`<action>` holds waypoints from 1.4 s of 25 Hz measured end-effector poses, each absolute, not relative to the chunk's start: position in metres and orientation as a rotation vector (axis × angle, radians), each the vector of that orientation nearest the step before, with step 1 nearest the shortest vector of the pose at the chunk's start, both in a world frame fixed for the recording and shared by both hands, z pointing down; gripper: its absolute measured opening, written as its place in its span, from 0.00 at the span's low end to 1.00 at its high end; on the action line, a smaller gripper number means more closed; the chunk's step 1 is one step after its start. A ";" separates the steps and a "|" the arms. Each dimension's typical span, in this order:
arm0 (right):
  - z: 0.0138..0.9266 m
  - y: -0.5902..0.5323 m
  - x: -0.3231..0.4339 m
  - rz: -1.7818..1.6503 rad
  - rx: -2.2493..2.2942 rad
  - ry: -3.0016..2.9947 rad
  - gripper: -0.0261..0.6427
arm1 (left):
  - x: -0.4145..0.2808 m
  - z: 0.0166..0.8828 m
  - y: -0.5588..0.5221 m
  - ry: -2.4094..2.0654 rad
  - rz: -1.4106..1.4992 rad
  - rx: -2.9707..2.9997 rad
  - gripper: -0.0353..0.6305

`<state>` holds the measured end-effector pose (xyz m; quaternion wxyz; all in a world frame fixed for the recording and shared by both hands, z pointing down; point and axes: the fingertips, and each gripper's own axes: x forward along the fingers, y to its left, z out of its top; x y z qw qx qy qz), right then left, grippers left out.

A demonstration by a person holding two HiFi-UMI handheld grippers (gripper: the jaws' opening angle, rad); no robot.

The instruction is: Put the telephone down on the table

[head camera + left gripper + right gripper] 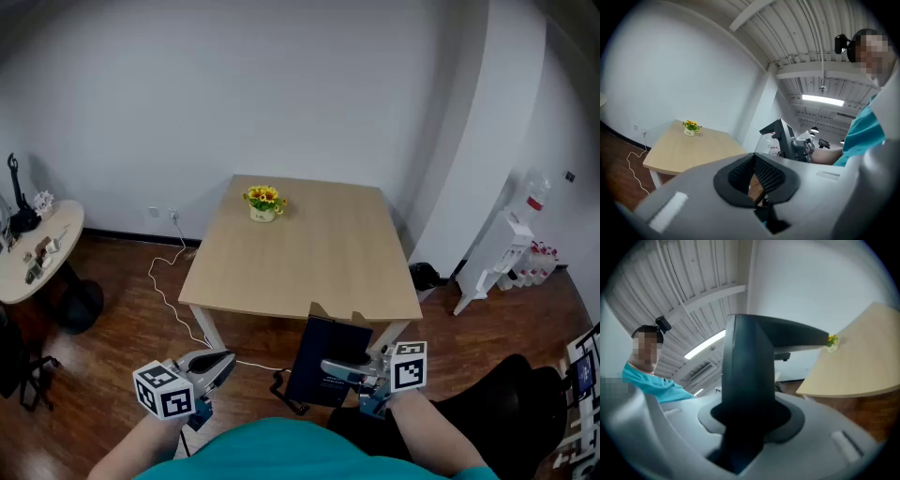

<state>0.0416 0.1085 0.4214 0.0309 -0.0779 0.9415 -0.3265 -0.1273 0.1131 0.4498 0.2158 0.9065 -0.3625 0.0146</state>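
Note:
The telephone (323, 354) is a dark, flat slab held on edge below the front edge of the wooden table (300, 253). My right gripper (341, 369) is shut on it from the right side. In the right gripper view the telephone (746, 380) stands upright between the jaws and hides their tips. My left gripper (220, 362) hangs at the lower left over the floor, shut, with nothing in it; in its own view the pads (768, 174) meet at the tips. From there the telephone (780, 136) shows to the right of the table (689, 146).
A small pot of yellow flowers (264, 202) stands near the table's far left corner. A white cable (169, 292) trails over the wooden floor left of the table. A round side table (39, 248) stands at the far left, a white rack with bottles (506, 253) at the right.

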 end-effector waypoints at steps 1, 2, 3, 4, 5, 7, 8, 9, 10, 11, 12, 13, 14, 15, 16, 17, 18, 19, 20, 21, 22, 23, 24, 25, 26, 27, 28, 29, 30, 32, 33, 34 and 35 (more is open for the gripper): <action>0.422 0.108 0.049 -1.009 -0.236 2.904 0.28 | -0.119 0.451 0.113 -1.009 0.044 2.516 0.06; 0.422 0.107 0.057 -1.012 -0.233 2.908 0.28 | -0.112 0.452 0.113 -1.013 0.048 2.519 0.06; 0.423 0.106 0.063 -1.015 -0.230 2.911 0.28 | -0.105 0.453 0.112 -1.016 0.053 2.520 0.06; 0.424 0.103 0.069 -1.020 -0.228 2.913 0.28 | -0.098 0.454 0.111 -1.019 0.056 2.520 0.06; 0.425 0.101 0.074 -1.027 -0.225 2.915 0.28 | -0.092 0.454 0.110 -1.022 0.059 2.518 0.06; 0.428 0.096 0.081 -1.043 -0.212 2.916 0.28 | -0.081 0.455 0.109 -1.027 0.065 2.515 0.06; 0.429 0.094 0.084 -1.050 -0.202 2.917 0.28 | -0.077 0.456 0.108 -1.030 0.069 2.513 0.06; 0.430 0.092 0.086 -1.054 -0.192 2.918 0.28 | -0.073 0.456 0.107 -1.033 0.070 2.511 0.06; 0.431 0.089 0.087 -1.056 -0.183 2.920 0.28 | -0.071 0.455 0.106 -1.036 0.071 2.508 0.06; 0.432 0.086 0.087 -1.058 -0.176 2.921 0.28 | -0.069 0.455 0.104 -1.037 0.073 2.506 0.06; 0.433 0.083 0.087 -1.061 -0.171 2.920 0.28 | -0.069 0.455 0.102 -1.035 0.076 2.504 0.06; 0.435 0.080 0.084 -1.066 -0.167 2.916 0.28 | -0.071 0.456 0.100 -1.031 0.079 2.504 0.06; 0.436 0.076 0.081 -1.071 -0.164 2.911 0.28 | -0.074 0.456 0.098 -1.026 0.080 2.506 0.06; 0.438 0.072 0.076 -1.075 -0.163 2.905 0.28 | -0.078 0.457 0.093 -1.023 0.076 2.506 0.06; 0.440 0.066 0.070 -1.079 -0.164 2.901 0.28 | -0.084 0.458 0.088 -1.020 0.067 2.505 0.06; 0.442 0.060 0.064 -1.083 -0.168 2.897 0.28 | -0.091 0.458 0.081 -1.017 0.054 2.502 0.06; 0.444 0.053 0.056 -1.087 -0.173 2.894 0.28 | -0.098 0.458 0.073 -1.012 0.039 2.500 0.06; 0.447 0.045 0.048 -1.090 -0.181 2.892 0.28 | -0.106 0.459 0.065 -1.003 0.026 2.502 0.06; 0.448 0.037 0.040 -1.090 -0.190 2.892 0.28 | -0.114 0.460 0.056 -0.990 0.017 2.510 0.06; 0.449 0.028 0.031 -1.087 -0.202 2.893 0.28 | -0.121 0.460 0.046 -0.975 0.009 2.519 0.06; 0.449 0.020 0.023 -1.083 -0.215 2.893 0.28 | -0.129 0.461 0.036 -0.960 0.004 2.526 0.06; 0.449 0.011 0.014 -1.080 -0.229 2.889 0.28 | -0.138 0.462 0.026 -0.945 0.002 2.529 0.06; 0.449 0.002 0.006 -1.080 -0.242 2.881 0.28 | -0.146 0.463 0.016 -0.929 0.003 2.531 0.06; 0.448 -0.007 -0.002 -1.082 -0.254 2.871 0.28 | -0.155 0.464 0.005 -0.913 0.007 2.533 0.06; 0.447 -0.017 -0.009 -1.084 -0.265 2.859 0.28 | -0.164 0.464 -0.005 -0.896 0.010 2.536 0.06; 0.446 -0.026 -0.016 -1.084 -0.275 2.847 0.28 | -0.172 0.464 -0.016 -0.881 0.013 2.540 0.06; 0.445 -0.036 -0.024 -1.085 -0.287 2.837 0.28 | -0.180 0.464 -0.026 -0.867 0.019 2.545 0.06; 0.444 -0.045 -0.031 -1.087 -0.301 2.829 0.28 | -0.188 0.464 -0.035 -0.854 0.026 2.548 0.06; 0.444 -0.054 -0.037 -1.091 -0.316 2.823 0.28 | -0.195 0.465 -0.043 -0.843 0.033 2.550 0.06; 0.445 -0.070 -0.049 -1.102 -0.341 2.819 0.28 | -0.208 0.468 -0.059 -0.825 0.043 2.551 0.06; 0.446 -0.078 -0.054 -1.109 -0.349 2.820 0.28 | -0.213 0.470 -0.067 -0.819 0.048 2.552 0.06; 0.447 -0.085 -0.058 -1.116 -0.354 2.823 0.28 | -0.217 0.471 -0.073 -0.817 0.051 2.551 0.06; 0.448 -0.091 -0.062 -1.122 -0.355 2.827 0.28 | -0.221 0.471 -0.079 -0.818 0.051 2.549 0.06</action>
